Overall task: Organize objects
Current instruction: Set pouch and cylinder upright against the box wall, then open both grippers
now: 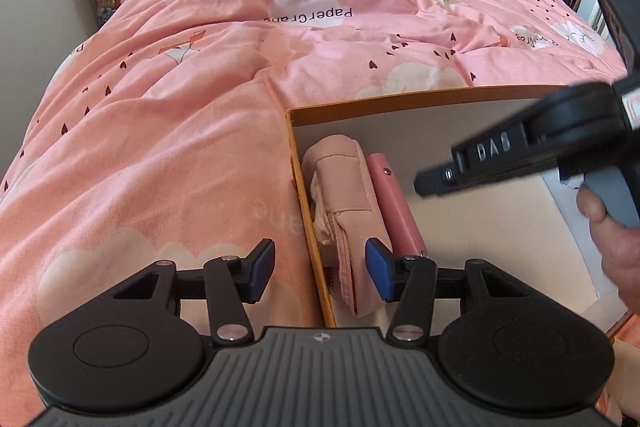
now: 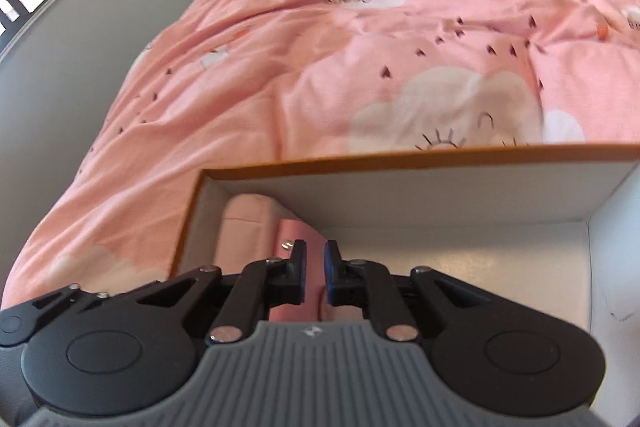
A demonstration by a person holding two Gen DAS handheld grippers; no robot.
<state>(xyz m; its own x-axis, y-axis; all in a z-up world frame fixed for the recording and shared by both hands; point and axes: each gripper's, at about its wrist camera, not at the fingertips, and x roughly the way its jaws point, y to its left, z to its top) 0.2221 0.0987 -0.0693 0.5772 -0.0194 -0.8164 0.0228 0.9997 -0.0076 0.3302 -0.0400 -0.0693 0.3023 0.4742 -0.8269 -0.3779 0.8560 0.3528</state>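
I keep my left gripper wide astride the box wall; my right gripper hovers nearly closed, empty, over the pink case beside the pouch.

Soft, wrinkled pink cotton-like duvet surrounds a cardboard box with matt white inner walls and an orange rim. Inside the box, against its left wall, lies a padded fabric pouch (zipper visible); beside it a smooth, slightly glossy pink case with a metal snap.
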